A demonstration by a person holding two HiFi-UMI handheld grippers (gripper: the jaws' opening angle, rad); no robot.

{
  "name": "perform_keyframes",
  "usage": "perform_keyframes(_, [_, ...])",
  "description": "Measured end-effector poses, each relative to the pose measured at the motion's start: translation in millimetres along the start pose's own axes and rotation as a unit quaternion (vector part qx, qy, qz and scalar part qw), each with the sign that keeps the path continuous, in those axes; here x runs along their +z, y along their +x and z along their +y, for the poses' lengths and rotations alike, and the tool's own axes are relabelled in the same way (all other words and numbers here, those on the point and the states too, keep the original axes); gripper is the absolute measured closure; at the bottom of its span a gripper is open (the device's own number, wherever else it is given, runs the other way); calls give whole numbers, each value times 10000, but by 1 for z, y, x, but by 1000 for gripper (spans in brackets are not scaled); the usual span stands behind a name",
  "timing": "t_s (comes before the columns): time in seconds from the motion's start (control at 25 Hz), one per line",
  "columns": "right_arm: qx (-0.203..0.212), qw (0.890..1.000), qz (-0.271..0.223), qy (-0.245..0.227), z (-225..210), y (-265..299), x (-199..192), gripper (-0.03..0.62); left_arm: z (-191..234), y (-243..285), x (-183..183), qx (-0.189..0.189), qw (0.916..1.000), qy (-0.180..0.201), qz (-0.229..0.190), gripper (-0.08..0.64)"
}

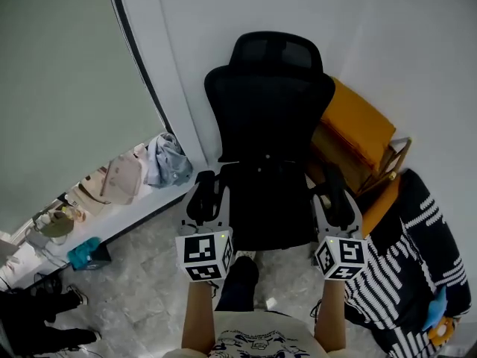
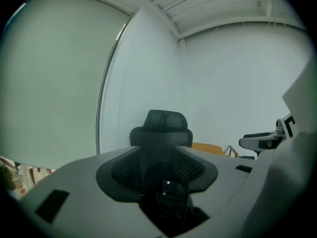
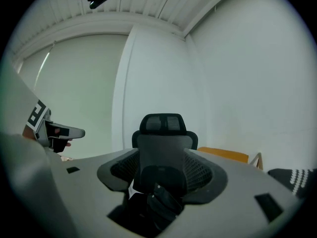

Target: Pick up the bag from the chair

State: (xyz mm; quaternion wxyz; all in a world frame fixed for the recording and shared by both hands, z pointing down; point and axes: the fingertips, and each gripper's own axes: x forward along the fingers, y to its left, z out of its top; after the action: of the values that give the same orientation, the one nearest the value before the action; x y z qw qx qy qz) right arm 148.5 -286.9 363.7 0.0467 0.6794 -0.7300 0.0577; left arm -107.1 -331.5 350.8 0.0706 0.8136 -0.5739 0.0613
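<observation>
At centre frame, the black bag was seen ungrasped on the office chair; the left gripper and right gripper were held open, empty.

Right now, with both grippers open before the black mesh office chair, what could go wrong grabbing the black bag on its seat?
The black bag blends into the black mesh office chair, so the open left gripper or right gripper may pinch the seat or backrest instead. The orange folding chair stands close at the right and could get bumped while lifting.
</observation>
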Motion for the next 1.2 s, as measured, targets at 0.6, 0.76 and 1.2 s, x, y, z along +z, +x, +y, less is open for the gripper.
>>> perform_keyframes(0.6, [-527,9955,764,208,-82,160,-69,290,-17,230,-58,-951,9910,197,917,357])
perform_keyframes(0.76, [-465,9935,1019,194,-94,174,-95,285,-26,257,-84,-1084,9878,168,1108,353])
perform_keyframes(1.2, [329,9835,1777,55,-120,240,-187,267,-41,345,-174,-1187,9779,56,1721,328])
